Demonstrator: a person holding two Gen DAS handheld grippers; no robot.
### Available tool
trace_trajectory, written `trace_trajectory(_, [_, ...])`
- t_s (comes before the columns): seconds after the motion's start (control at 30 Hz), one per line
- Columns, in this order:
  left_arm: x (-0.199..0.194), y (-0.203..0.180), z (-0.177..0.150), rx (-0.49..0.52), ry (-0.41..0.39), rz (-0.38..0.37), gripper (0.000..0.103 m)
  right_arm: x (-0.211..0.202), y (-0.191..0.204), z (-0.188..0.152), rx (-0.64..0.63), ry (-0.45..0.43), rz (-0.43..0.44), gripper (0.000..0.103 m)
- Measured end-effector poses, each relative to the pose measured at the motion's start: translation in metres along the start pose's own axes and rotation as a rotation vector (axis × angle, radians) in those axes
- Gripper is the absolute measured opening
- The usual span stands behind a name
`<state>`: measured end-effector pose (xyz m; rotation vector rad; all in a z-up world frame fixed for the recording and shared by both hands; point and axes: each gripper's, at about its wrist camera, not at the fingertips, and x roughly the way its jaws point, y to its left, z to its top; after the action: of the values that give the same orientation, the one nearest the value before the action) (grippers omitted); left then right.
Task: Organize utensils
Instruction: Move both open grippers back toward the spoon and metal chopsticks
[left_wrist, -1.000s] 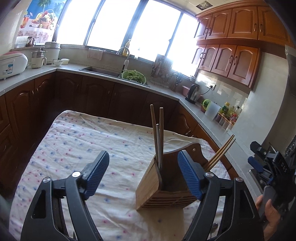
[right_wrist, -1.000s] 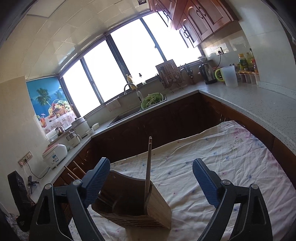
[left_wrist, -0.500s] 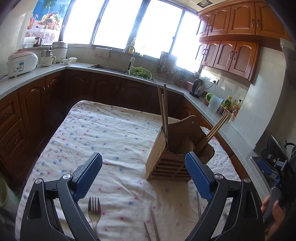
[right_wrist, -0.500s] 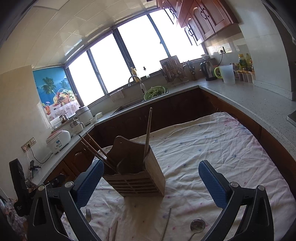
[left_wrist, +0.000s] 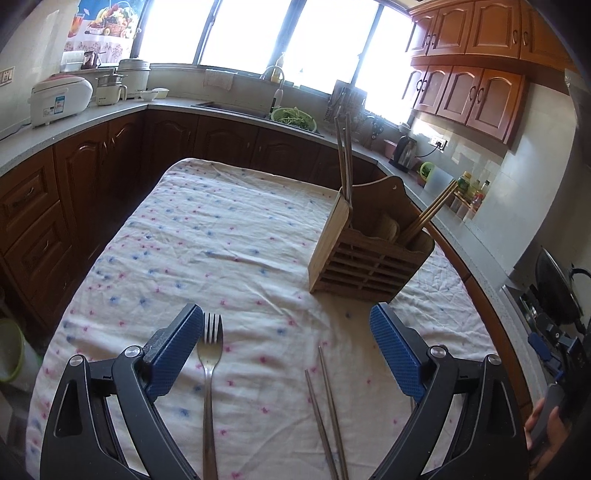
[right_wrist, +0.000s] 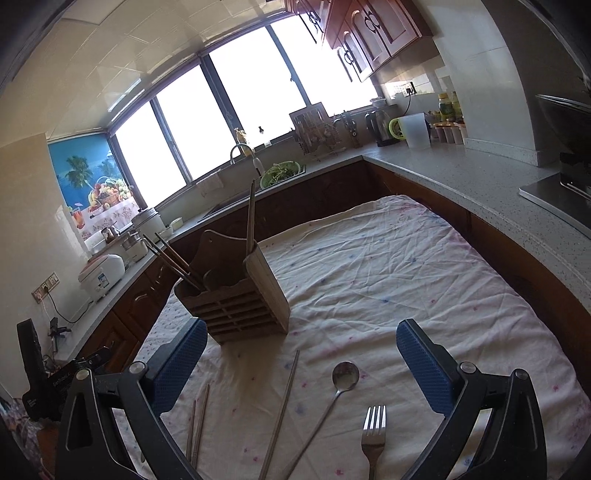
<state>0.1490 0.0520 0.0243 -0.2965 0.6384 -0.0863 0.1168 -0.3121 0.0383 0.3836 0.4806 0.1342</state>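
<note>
Both tongs stand apart and empty: the left gripper (left_wrist: 286, 345) above a fork (left_wrist: 209, 373) and paired chopsticks (left_wrist: 325, 406), the right gripper (right_wrist: 301, 360) above a spoon (right_wrist: 341, 380) on the floral cloth (right_wrist: 388, 277). These thin, stiff, likely slippery pieces lie flat; mid-handle seems the best hold. Beyond, the wooden holder (left_wrist: 365, 254) contains upright chopsticks in its compartments.

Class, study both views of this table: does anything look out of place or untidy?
Yes. Loose cutlery lies on the cloth instead of in the wooden holder: a spoon, a fork, another fork and chopsticks. Nothing looks spilled or broken.
</note>
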Motion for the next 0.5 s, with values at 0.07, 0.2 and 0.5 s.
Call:
trace_trajectory(0.07, [0.001, 0.001, -0.007, -0.002, 0.019, 0.002, 0.094, -0.001, -0.002, -0.009, -0.005, 0.015, -0.010, 0.103])
trace_trajectory(0.2, [0.003, -0.001, -0.022, 0.006, 0.047, 0.001, 0.094, -0.001, -0.005, -0.028, -0.016, 0.046, -0.020, 0.103])
trace_trajectory(0.5, [0.009, -0.009, -0.040, 0.037, 0.099, -0.003, 0.094, 0.003, -0.010, -0.045, -0.026, 0.088, -0.024, 0.103])
